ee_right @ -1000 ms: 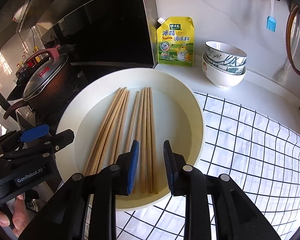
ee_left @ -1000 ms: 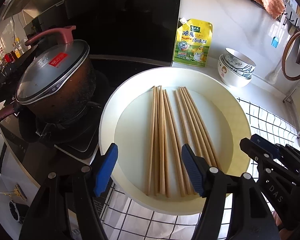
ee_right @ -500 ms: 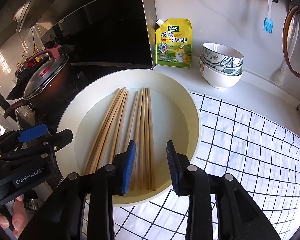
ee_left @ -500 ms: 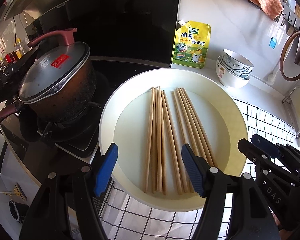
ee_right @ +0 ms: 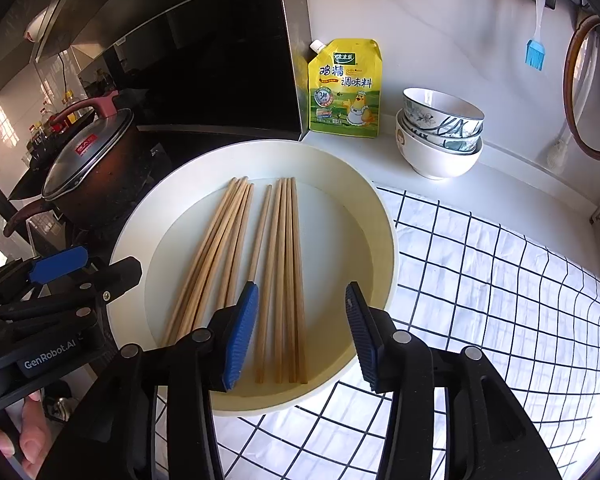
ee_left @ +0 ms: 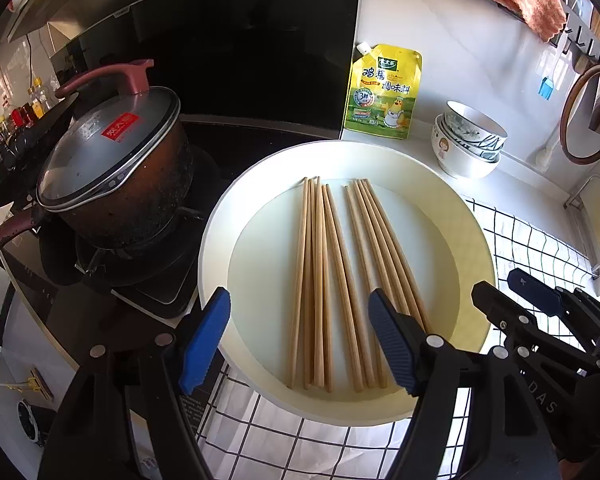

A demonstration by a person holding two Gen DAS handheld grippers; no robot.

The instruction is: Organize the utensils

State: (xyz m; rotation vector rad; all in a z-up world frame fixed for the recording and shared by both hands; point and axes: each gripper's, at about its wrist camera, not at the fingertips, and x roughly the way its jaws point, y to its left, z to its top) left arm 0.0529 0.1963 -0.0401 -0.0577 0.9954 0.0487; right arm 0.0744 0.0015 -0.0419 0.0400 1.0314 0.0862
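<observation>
Several wooden chopsticks lie side by side in two loose bunches in a round cream tray. They also show in the right wrist view, in the same tray. My left gripper is open and empty, hovering over the near ends of the chopsticks. My right gripper is open and empty, above the near ends of the right bunch. Each gripper shows at the edge of the other's view.
A lidded brown pot sits on the stove left of the tray. A yellow seasoning pouch leans on the wall. Stacked bowls stand at the back right. A white checked cloth covers the counter under the tray.
My right gripper has opened wider and pulled back slightly from the tray. My left gripper has barely moved and stays open. The chopsticks have not moved.
</observation>
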